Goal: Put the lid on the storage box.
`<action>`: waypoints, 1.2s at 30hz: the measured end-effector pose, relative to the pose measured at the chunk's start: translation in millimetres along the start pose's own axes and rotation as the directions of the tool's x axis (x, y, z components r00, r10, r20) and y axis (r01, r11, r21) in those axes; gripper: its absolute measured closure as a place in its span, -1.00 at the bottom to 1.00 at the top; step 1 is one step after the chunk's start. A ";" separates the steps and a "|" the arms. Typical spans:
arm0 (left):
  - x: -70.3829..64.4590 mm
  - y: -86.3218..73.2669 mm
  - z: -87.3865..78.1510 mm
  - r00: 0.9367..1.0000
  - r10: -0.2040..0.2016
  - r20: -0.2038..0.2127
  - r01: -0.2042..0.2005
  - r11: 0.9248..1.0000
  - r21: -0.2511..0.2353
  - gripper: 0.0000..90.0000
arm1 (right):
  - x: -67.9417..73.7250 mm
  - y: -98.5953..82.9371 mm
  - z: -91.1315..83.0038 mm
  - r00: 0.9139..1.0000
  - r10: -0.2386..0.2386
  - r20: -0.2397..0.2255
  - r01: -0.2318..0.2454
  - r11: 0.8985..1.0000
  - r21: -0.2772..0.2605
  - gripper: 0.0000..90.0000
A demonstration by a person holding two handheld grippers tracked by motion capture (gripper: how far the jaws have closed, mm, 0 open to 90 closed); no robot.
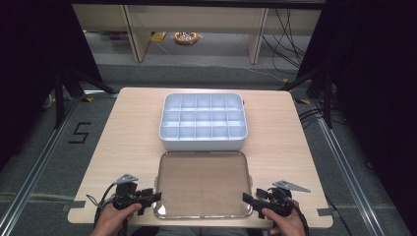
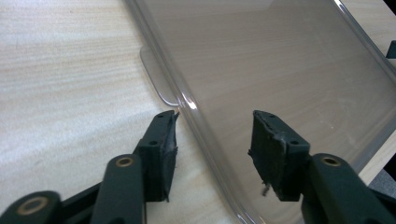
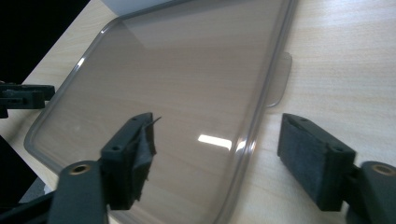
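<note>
A clear lid (image 1: 203, 184) lies flat on the wooden surface (image 1: 123, 132), at its near edge. Just beyond the lid, almost touching its far rim, sits a pale blue box (image 1: 203, 140) split into a grid of small compartments; every compartment that can be seen is empty.

The left claw (image 1: 156, 196) sits at the lid's near left corner. In the left gripper view (image 2: 212, 135) its jaws stand apart and straddle the lid's raised rim, one jaw on the bare wood outside the rim, the other over the lid's face. Whether either pad touches the plastic is hard to tell. A small flat tab (image 2: 156, 77) juts from the lid's side just ahead of the outer jaw.

The right claw (image 1: 245, 197) sits at the lid's near right corner. In the right gripper view (image 3: 217, 142) its jaws are also apart, one above the lid's face and the other on the wood beside the rim, with a second tab (image 3: 280, 79) a little ahead of it. The left claw's tip (image 3: 23, 98) shows across the lid at its far edge in that view.

Nothing lies on the lid or between it and either claw.
</note>
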State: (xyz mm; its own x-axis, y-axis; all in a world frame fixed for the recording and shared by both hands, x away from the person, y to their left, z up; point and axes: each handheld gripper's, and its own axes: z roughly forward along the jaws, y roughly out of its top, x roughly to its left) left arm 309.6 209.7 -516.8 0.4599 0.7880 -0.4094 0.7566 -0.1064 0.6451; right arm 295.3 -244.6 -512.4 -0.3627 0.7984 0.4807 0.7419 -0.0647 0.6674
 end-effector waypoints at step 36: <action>-5.7 -5.6 1.5 1.000 0.007 0.025 -0.006 1.000 -0.016 0.26 | -14.4 -3.3 13.9 0.982 0.143 -0.121 -0.145 0.989 -0.004 0.35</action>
State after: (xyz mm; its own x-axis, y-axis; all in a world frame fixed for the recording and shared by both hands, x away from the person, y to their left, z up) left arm 303.4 204.8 -519.0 0.4764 0.7718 -0.4212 0.7462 -0.1015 0.6580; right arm 305.9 -247.6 -529.4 -0.3182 0.7022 0.6368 0.7846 -0.1820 0.5927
